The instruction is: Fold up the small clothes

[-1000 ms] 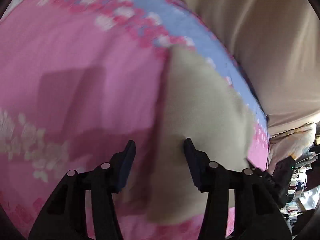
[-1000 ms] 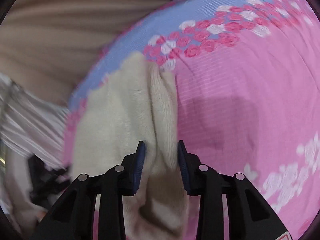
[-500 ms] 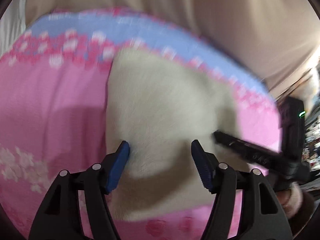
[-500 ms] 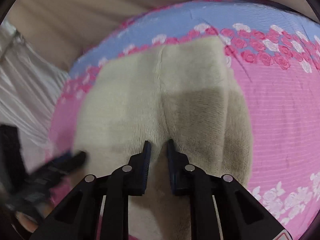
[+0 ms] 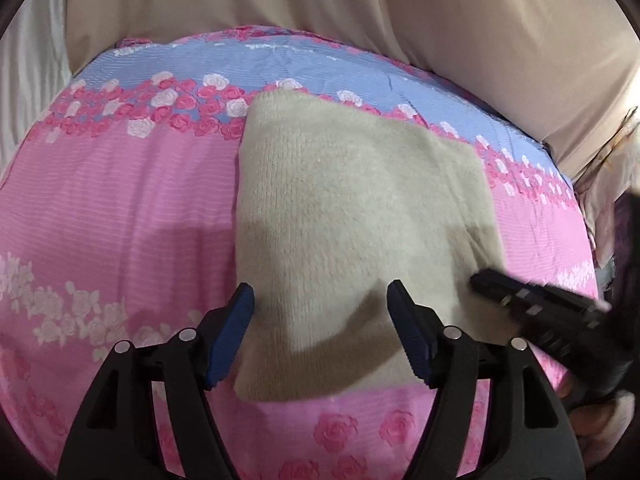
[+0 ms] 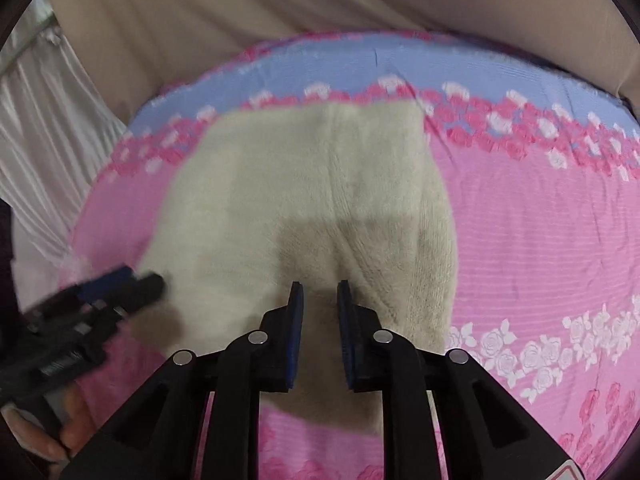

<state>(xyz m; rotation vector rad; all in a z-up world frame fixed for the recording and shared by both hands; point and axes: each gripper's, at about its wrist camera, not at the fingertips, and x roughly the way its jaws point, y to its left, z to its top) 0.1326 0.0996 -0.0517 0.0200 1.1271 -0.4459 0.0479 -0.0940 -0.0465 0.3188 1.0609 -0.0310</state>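
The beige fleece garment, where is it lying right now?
The beige fleece garment lies flat on the pink floral bedsheet, its far edge at the blue band, centred in both wrist views, below both grippers' fingers.

Both black grippers (image 5: 320,304) (image 6: 320,292) have blue-padded jaws and silver pivot screws.

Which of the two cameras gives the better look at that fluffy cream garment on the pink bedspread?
The left wrist view: the cream garment lies almost wholly in sight there, sharp, with its outer edges clear. The right wrist view shows its middle seam and ribbed right edge, but the right gripper hides its near part.
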